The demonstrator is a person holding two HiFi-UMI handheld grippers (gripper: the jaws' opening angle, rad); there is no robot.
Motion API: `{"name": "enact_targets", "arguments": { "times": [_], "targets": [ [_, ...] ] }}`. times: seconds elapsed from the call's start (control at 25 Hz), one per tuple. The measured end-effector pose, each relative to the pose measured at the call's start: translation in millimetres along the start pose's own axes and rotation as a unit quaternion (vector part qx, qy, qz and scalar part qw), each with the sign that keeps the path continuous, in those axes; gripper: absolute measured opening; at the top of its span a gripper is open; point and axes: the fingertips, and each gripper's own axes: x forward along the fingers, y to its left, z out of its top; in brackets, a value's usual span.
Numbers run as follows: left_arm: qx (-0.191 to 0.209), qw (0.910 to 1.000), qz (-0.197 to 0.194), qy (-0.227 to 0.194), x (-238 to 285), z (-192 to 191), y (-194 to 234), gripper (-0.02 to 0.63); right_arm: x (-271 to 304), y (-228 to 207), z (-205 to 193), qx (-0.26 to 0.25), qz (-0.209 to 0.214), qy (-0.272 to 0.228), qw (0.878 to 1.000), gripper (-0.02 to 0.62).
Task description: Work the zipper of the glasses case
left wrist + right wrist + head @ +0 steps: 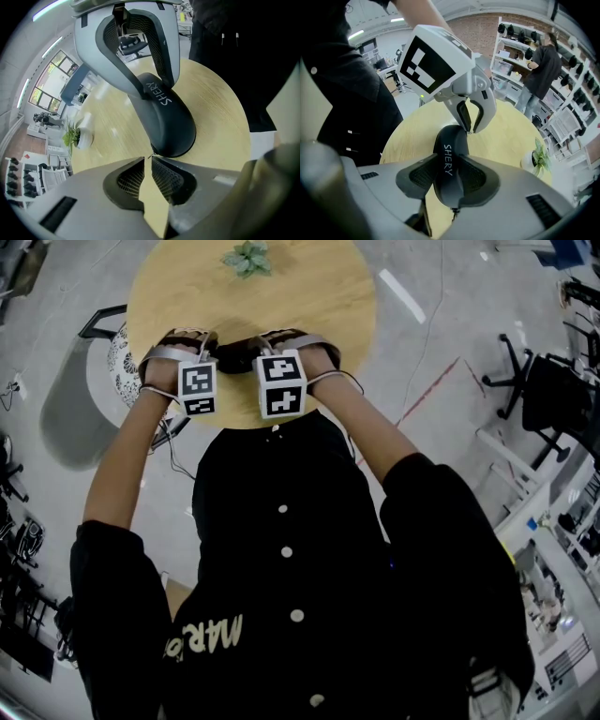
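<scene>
A black glasses case marked SHERY lies near the front edge of the round wooden table, between my two grippers. My right gripper is shut across one end of the case, one pad on each long side. At the other end, my left gripper has its jaws almost together, pinching the small zipper pull at the tip of the case. In the right gripper view the left gripper shows with its tips at the case's far end. The zipper line itself is hidden.
A small potted plant stands at the table's far edge. A person stands at shelves beyond the table. An office chair is on the floor to the right.
</scene>
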Motion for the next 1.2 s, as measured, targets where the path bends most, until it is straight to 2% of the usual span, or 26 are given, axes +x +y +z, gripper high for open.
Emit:
{"name": "enact_targets", "arguments": {
  "times": [0.2,0.32,0.44,0.56,0.64,0.72,0.76,0.84,0.96,1.04,1.2],
  "targets": [
    [-0.006,0.9998,0.003,0.019,-13.2,-15.2,1.9,0.090,-3.9,1.1,-3.4,0.018,-0.014,-0.010,1.000,0.147],
    [-0.036,0.9990,0.015,0.019,-26.0,-21.5,2.3,0.092,-7.5,1.3,-3.6,0.027,-0.021,-0.014,0.999,0.153],
    [-0.085,0.9955,0.041,0.005,-43.7,-20.1,5.4,0.091,-18.6,-0.5,-2.2,0.066,-0.030,-0.036,0.997,0.141],
    [-0.145,0.9847,0.094,-0.023,-69.0,-13.6,16.1,0.040,-39.2,-7.0,0.6,0.117,-0.050,-0.080,0.989,0.103],
    [-0.200,0.9700,0.125,-0.056,-88.9,-6.2,25.2,0.009,-58.7,-17.3,1.8,0.165,-0.069,-0.122,0.976,0.062],
    [-0.271,0.9462,0.147,-0.097,-109.3,-0.9,33.2,0.005,-79.1,-27.2,3.1,0.204,-0.089,-0.157,0.962,0.036],
    [-0.310,0.9306,0.155,-0.118,-119.6,0.2,36.9,0.005,-89.2,-31.4,4.0,0.216,-0.100,-0.171,0.956,0.023],
    [-0.387,0.8920,0.168,-0.163,-141.3,-0.4,47.3,0.004,-110.3,-39.8,6.5,0.230,-0.121,-0.195,0.946,0.011],
    [-0.477,0.8269,0.196,-0.225,-177.5,-2.8,67.0,0.003,-142.6,-49.8,8.3,0.247,-0.149,-0.227,0.930,0.005],
    [-0.510,0.7908,0.221,-0.256,-203.8,-4.8,78.8,0.003,-163.6,-54.0,9.4,0.255,-0.168,-0.248,0.919,0.005],
    [-0.539,0.7380,0.275,-0.299,-259.5,-12.2,100.0,0.003,-211.1,-60.8,22.0,0.266,-0.189,-0.322,0.888,0.005]
  ]
}}
